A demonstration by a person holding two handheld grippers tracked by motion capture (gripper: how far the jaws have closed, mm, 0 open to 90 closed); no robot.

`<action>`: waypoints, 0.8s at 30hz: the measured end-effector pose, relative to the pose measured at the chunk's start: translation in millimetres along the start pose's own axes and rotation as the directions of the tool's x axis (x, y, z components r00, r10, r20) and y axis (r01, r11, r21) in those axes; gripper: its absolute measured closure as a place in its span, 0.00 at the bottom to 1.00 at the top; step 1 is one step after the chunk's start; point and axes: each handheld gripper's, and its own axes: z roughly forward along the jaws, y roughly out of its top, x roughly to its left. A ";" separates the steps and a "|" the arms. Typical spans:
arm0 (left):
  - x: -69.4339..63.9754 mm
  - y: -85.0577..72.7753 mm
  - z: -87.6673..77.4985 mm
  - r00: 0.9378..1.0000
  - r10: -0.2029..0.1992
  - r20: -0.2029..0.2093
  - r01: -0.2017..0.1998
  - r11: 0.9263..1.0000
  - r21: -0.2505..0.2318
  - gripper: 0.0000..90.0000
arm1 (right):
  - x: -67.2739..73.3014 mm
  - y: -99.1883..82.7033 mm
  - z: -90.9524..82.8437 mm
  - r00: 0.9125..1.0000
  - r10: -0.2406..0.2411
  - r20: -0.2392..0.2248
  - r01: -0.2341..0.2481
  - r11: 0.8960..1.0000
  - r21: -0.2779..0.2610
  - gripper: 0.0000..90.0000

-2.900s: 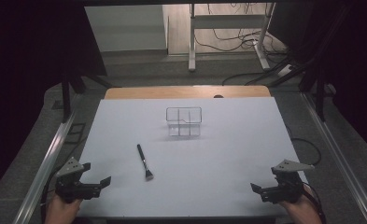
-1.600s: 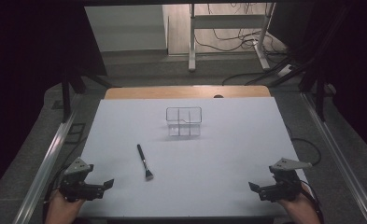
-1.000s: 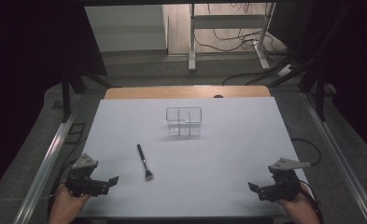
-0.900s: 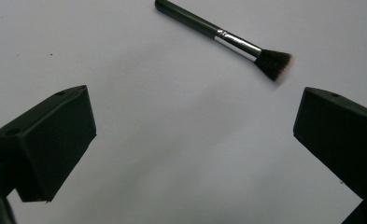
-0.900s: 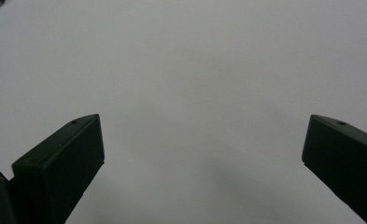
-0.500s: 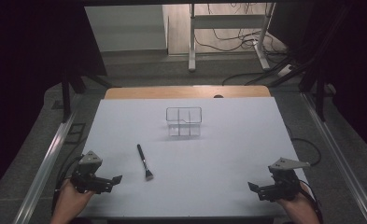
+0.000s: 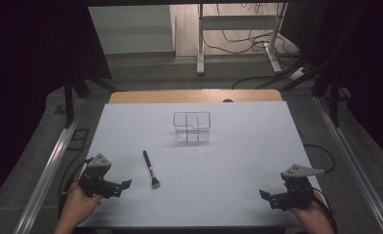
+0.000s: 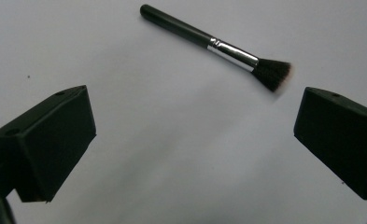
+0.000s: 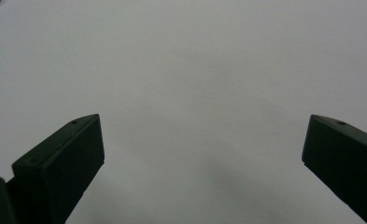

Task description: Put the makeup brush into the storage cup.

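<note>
A black makeup brush with a silver ferrule lies flat on the white table, left of centre, bristles toward the near edge. In the left gripper view the brush lies just beyond the wide-apart jaws. My left gripper is open, low over the table a short way left of the brush, pointing at it. A clear plastic organizer with compartments stands upright near the table's middle back. My right gripper is open at the near right corner, with bare table between its jaws.
The white table surface ends in a wooden strip at the back. Metal rails run along both sides. Cables and a stand's legs lie on the floor beyond the table.
My left gripper has moved to the right and a little forward, closing in on the brush. The right gripper has barely shifted. The brush and organizer have stayed in place.
</note>
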 end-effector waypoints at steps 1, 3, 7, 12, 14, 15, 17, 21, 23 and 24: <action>-0.8 1.5 1.0 1.000 0.002 -0.003 -0.002 1.000 -0.001 0.00 | -0.3 0.0 -0.3 1.000 0.001 0.004 -0.001 1.000 0.001 0.00; -0.9 3.1 1.5 1.000 0.012 -0.006 -0.012 1.000 0.004 0.00 | -0.9 0.0 -0.4 1.000 -0.001 0.006 0.001 1.000 0.000 0.00; -2.2 9.7 5.7 1.000 0.023 -0.005 -0.023 0.999 0.023 0.00 | -1.3 0.0 -0.5 1.000 0.001 0.008 -0.001 1.000 0.000 0.00; -1.7 13.6 9.6 0.999 0.036 -0.010 -0.036 0.998 0.045 0.00 | -0.9 -0.1 0.0 1.000 0.000 0.009 0.000 1.000 0.002 0.00; -1.3 15.3 11.1 0.999 0.031 -0.011 -0.031 0.998 0.053 0.00 | -1.2 -0.2 0.1 1.000 0.000 0.008 0.000 1.000 0.003 0.00; -1.3 16.2 11.9 1.000 0.029 -0.010 -0.028 0.998 0.055 0.00 | -1.3 -0.2 0.2 1.000 0.001 0.009 -0.001 1.000 0.003 0.00; -1.3 17.9 13.1 1.000 0.030 -0.006 -0.030 0.998 0.060 0.00 | -1.4 -0.3 0.4 1.000 0.002 0.009 -0.002 1.000 0.005 0.00; -1.4 24.1 16.5 0.999 0.031 -0.008 -0.030 0.997 0.072 0.00 | -1.4 -0.4 0.8 1.000 0.004 0.011 -0.004 1.000 0.006 0.00; -1.1 29.0 18.9 0.999 0.037 -0.009 -0.036 0.996 0.076 0.00 | -1.4 -0.3 1.1 1.000 0.004 0.012 -0.004 1.000 0.007 0.00; -1.3 30.5 19.9 0.999 0.038 -0.010 -0.037 0.996 0.080 0.00 | -1.4 -0.3 1.1 1.000 0.004 0.012 -0.004 1.000 0.007 0.00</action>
